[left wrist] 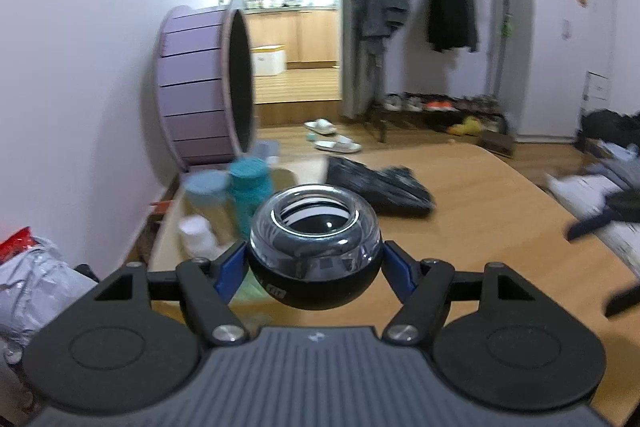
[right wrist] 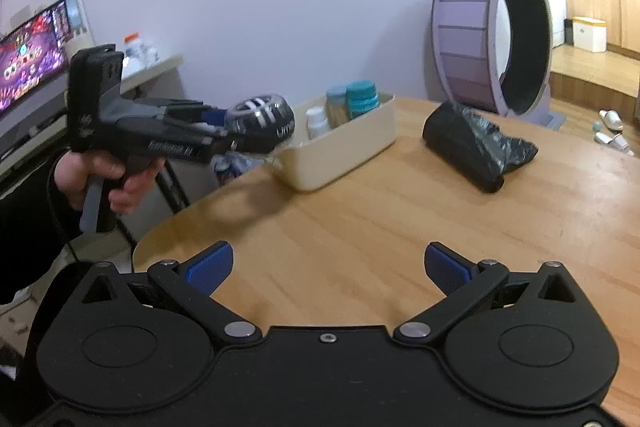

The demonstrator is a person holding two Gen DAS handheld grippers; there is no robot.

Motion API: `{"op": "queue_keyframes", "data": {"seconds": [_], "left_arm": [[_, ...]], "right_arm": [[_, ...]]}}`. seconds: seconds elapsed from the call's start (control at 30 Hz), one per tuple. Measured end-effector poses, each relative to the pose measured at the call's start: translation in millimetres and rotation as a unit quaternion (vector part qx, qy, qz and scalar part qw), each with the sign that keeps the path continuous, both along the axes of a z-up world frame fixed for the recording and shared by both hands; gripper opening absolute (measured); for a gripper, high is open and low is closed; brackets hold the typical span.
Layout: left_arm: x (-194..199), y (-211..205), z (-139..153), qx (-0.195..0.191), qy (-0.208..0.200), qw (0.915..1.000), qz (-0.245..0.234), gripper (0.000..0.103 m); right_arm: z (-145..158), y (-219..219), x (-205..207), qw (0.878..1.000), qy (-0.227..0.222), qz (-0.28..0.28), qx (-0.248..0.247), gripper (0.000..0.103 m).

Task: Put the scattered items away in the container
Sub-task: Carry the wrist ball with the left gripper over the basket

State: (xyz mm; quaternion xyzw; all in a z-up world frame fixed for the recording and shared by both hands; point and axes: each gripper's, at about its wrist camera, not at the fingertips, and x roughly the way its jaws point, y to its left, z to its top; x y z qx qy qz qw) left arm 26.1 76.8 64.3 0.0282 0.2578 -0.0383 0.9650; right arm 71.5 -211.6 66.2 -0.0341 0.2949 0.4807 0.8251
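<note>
Three bottles [right wrist: 344, 103] already stand in the cream container [right wrist: 344, 151]. The left gripper [left wrist: 314, 259] has its jaws clamped on a gyro ball [left wrist: 314, 247], held in the air just short of the container's near end. The right gripper [right wrist: 326, 267] hangs empty over the counter [right wrist: 360, 227], jaws apart, and a black bag [right wrist: 472, 147] lies there still untidied.

- Left wrist view: close behind its fingers, above the table's [left wrist: 460, 227] near edge, facing the bin [left wrist: 168, 239], wheel [left wrist: 200, 83] and kitchen doorway.
- Right wrist view: farther back, low over the table, facing the wall.
- Both share bin, wheel, black bag [right wrist: 476, 147].
</note>
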Motion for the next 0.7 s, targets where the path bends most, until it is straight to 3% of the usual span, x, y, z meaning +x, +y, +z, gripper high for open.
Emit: {"op": "queue_keyframes", "data": {"seconds": [0.17, 0.4, 0.7], "left_arm": [[42.6, 12.9, 0.2, 0.011, 0.024, 0.9995, 0.015, 0.071], [88.0, 22.6, -24.5, 0.005, 0.063, 0.9976, 0.027, 0.071], [115.6, 37.0, -44.1, 0.002, 0.092, 0.9953, 0.032, 0.071]], "right_arm": [[1.0, 3.4, 5.6, 1.000, -0.010, -0.020, 0.019, 0.103], [-2.9, 6.3, 20.0, 0.996, -0.014, -0.067, 0.049, 0.103], [-7.0, 10.4, 30.6, 0.995, -0.016, -0.087, 0.054, 0.103]]}}
